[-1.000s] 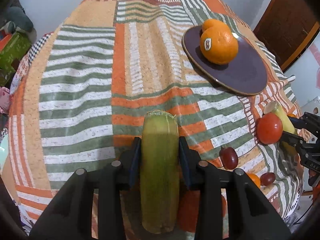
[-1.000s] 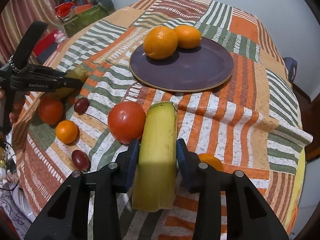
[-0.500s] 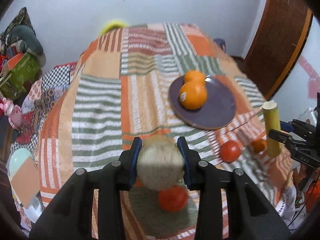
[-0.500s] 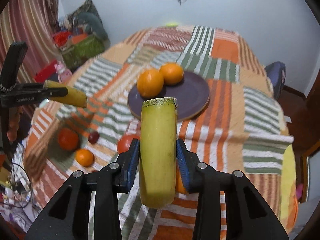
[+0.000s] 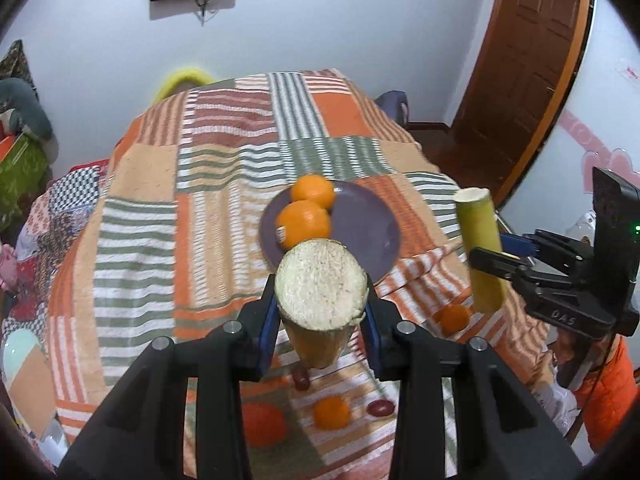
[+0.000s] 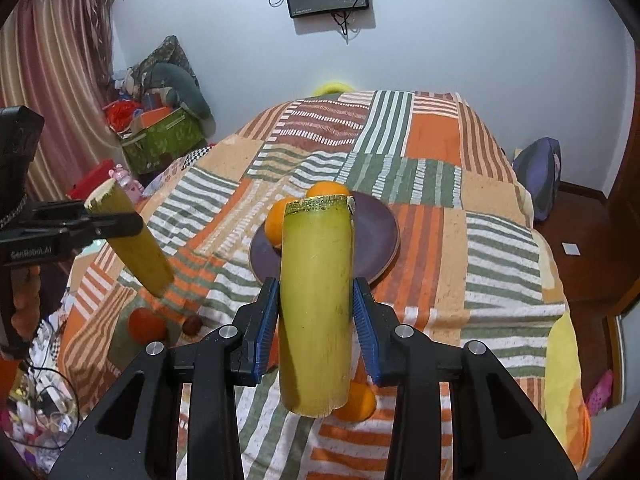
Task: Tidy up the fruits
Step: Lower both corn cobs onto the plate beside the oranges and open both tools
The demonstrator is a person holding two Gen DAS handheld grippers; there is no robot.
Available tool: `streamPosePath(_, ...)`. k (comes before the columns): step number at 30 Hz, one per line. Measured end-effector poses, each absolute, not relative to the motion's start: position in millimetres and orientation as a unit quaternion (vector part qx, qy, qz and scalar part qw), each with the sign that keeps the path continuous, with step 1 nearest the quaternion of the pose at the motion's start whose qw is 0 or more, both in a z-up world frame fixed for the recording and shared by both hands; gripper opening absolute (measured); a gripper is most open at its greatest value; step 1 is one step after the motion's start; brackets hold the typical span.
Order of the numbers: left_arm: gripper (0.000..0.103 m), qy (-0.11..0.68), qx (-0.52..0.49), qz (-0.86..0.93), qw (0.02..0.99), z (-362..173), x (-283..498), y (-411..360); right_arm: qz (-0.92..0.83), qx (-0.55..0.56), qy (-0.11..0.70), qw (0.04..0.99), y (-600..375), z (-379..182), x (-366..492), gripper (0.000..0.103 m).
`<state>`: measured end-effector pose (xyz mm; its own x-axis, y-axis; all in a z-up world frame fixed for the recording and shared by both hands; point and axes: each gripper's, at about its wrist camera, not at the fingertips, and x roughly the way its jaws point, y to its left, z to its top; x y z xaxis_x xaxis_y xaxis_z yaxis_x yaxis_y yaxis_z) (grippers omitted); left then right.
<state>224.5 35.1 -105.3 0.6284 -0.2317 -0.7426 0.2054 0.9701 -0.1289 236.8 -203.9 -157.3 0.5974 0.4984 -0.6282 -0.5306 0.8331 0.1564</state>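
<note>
Table (image 5: 132, 184) under a striped patchwork cloth (image 6: 492, 264) fills most of both views. Purple plate (image 5: 372, 236) sits mid-table with two oranges (image 5: 305, 222) on it, touching each other.

Left gripper (image 5: 320, 320) is pinching a yellow-green sugarcane piece (image 5: 321, 286), blue pads tight on both sides, held clear of the cloth. It points almost straight at the camera, so mostly the pale fibrous cut end shows. From the right wrist view the same piece hangs tilted at far left, top end leaning left.

Right gripper (image 6: 316, 322) is clamped on a second cane piece (image 6: 316, 300), near upright, also off the table, with the plate behind it. In the left wrist view this one shows at the right edge, beside the plate.

Loose fruit on the cloth near the front edge:
- red tomato (image 5: 264, 424), bottom left of the left wrist view
- small orange (image 5: 331, 413) just right of it
- two dark red grapes (image 5: 301, 378), well apart
- another small orange (image 5: 452, 318) below the right-hand cane
- one orange (image 6: 356, 402) partly hidden behind the right gripper's cane
</note>
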Motion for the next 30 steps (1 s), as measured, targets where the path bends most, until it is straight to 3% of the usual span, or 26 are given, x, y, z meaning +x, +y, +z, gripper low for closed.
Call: streamPosePath(30,0.036,0.463,-0.013,-0.134,0.876,-176,353,-27,0.271,-0.024,0.386,0.881,-185,-194,342,0.034)
